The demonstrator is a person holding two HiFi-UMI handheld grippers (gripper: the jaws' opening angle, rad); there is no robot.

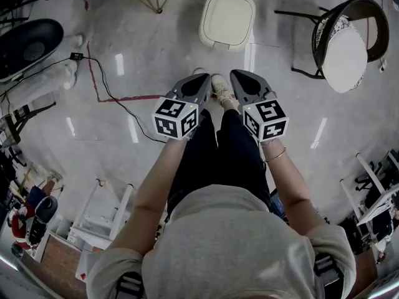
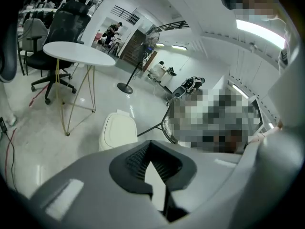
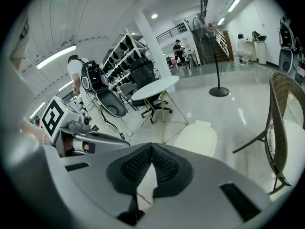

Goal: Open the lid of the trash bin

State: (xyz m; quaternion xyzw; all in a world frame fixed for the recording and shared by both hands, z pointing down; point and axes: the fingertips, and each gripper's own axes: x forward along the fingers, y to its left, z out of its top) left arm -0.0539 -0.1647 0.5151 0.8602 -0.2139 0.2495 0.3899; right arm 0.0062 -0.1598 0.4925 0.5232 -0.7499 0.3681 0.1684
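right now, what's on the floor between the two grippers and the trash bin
Nothing. In the head view, only bare glossy floor lies between the left gripper, the right gripper and the trash bin.

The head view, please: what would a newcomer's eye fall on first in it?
The left gripper and right gripper, each bearing a black-and-white marker cube, stand out at the centre, side by side above the person's legs, jaws together and holding nothing. Beyond them on the pale floor stands the cream trash bin, lid down, with a white-cushioned chair to its right.
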